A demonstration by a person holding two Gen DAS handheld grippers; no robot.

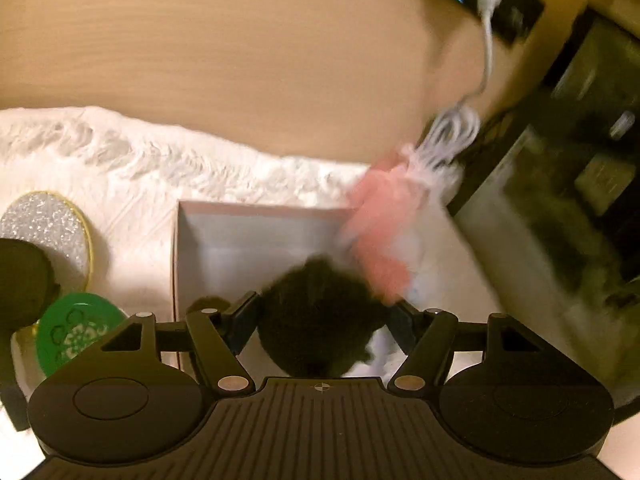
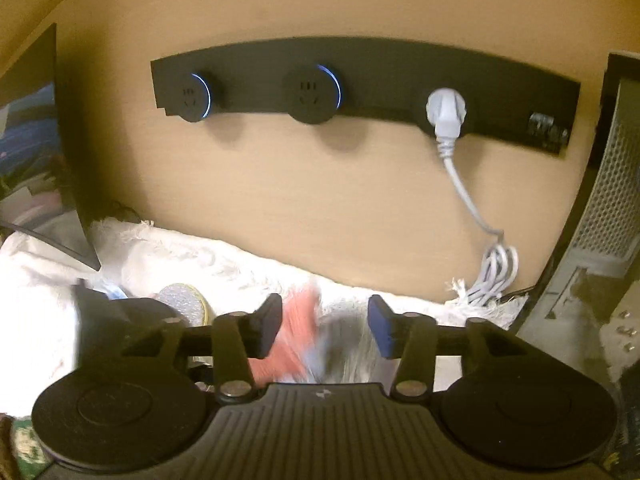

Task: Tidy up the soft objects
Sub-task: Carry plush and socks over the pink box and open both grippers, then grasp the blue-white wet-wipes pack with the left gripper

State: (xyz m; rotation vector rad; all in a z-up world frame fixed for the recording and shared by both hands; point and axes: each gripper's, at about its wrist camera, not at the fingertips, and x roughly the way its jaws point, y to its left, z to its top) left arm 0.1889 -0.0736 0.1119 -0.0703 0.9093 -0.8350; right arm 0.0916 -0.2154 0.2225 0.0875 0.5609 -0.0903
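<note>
On the desk with its white fluffy cloth [image 1: 120, 168], the left hand-held gripper [image 1: 320, 316] squeezes a dark fuzzy ball [image 1: 316, 320] right above the open box [image 1: 240, 236], while the right hand-held gripper [image 2: 322, 326] spreads wide around a blurry pink soft thing [image 2: 296, 336].

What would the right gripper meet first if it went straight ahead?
Probably the pink-and-white soft object blurred between the open right gripper fingers; past it lies the white cloth, then the wall. Depth is unclear.
</note>
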